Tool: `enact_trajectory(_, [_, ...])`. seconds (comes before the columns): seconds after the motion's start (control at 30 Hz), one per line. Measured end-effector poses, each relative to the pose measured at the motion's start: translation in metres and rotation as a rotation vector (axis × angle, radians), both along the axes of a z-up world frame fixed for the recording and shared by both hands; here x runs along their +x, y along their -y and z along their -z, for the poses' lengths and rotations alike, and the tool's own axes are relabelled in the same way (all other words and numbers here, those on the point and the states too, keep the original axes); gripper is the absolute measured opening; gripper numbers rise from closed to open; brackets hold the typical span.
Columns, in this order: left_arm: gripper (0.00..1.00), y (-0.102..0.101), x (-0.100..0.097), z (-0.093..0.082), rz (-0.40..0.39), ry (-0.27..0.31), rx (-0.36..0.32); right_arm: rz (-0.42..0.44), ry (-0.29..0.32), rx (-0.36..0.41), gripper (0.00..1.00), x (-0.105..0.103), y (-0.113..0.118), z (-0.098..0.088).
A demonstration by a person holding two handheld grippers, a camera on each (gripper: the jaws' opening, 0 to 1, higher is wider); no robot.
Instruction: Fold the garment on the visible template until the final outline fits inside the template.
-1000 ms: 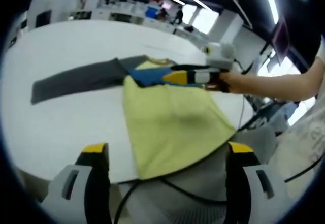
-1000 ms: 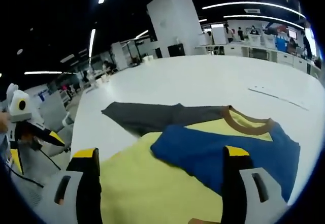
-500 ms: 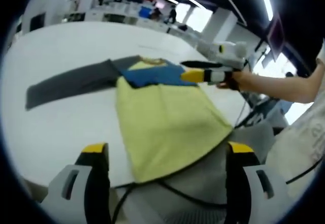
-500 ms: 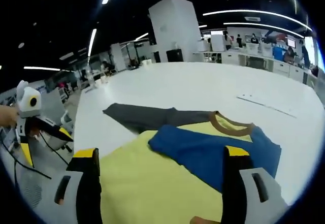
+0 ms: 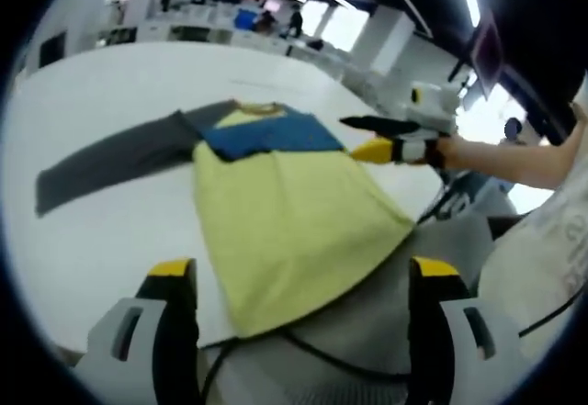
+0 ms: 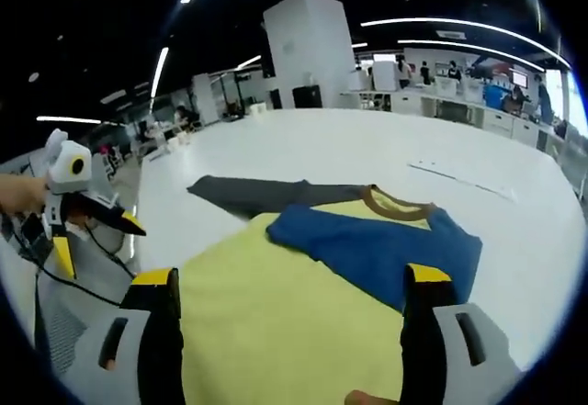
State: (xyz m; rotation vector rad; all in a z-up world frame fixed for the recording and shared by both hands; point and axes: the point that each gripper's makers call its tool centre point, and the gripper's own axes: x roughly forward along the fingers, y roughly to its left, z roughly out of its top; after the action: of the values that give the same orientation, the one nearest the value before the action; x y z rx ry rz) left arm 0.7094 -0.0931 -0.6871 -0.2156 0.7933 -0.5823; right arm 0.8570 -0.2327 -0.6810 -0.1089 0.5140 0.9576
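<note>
the garment (image 5: pixel 276 194) lies on the table (image 5: pixel 110 84) ahead of both tools, each with jaws apart and empty.

Yellow shirt (image 5: pixel 280 212) lying flat on white table (image 5: pixel 101 212), your blue sleeve (image 5: pixel 266 134) folded across chest, grey sleeve (image 5: pixel 106 162) outstretched.

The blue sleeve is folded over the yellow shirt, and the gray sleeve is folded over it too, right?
Not quite. The blue sleeve is folded over the yellow shirt, but the gray sleeve is not: it lies stretched out flat on the white table, as the left gripper view shows.
</note>
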Motion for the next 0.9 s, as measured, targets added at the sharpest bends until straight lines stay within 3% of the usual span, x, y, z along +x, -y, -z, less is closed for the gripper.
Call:
enact_trajectory(0.4, [0.91, -0.001, 0.000, 0.001, 0.013, -0.005, 0.010, 0.022, 0.009, -0.006, 1.00, -0.023, 0.025, -0.013])
enact_trajectory(0.9, [0.91, -0.005, 0.000, 0.005, 0.001, -0.009, 0.011, 0.110, -0.039, -0.005, 1.00, -0.061, 0.066, -0.012])
